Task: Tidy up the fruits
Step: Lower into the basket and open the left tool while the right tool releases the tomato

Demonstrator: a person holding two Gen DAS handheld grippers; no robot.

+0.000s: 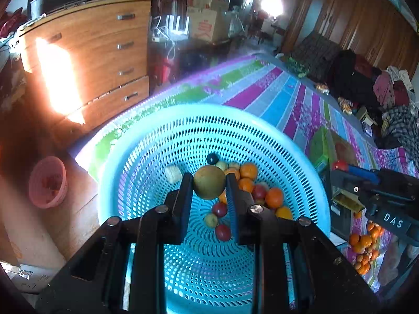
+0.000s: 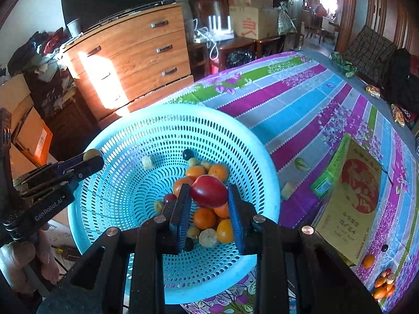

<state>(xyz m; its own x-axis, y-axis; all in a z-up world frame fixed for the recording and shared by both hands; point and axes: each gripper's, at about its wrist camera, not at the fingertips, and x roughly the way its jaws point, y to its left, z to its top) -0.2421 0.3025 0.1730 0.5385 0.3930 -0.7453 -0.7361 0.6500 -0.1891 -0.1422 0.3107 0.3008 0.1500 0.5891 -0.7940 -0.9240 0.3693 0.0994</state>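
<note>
While my left claw [image 1: 209, 183] pinches a greenish-brown round fruit [image 1: 209, 182] and my right claw [image 2: 209, 195] clamps a red fruit [image 2: 208, 195], both hang over the blue perforated basket [image 1: 146, 141] of mixed fruit on the striped bedspread [image 2: 301, 99].

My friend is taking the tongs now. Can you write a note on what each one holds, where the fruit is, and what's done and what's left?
Left tongs: shut on a green-brown fruit, over the blue basket.
Right tongs: shut on a red fruit, also over the basket.
Done: oranges, small red and green fruits already lie in the basket.
Left: drop both held fruits in. A small pile of fruit and a lone orange wait on the striped bedsheet near the yellow box.
</note>
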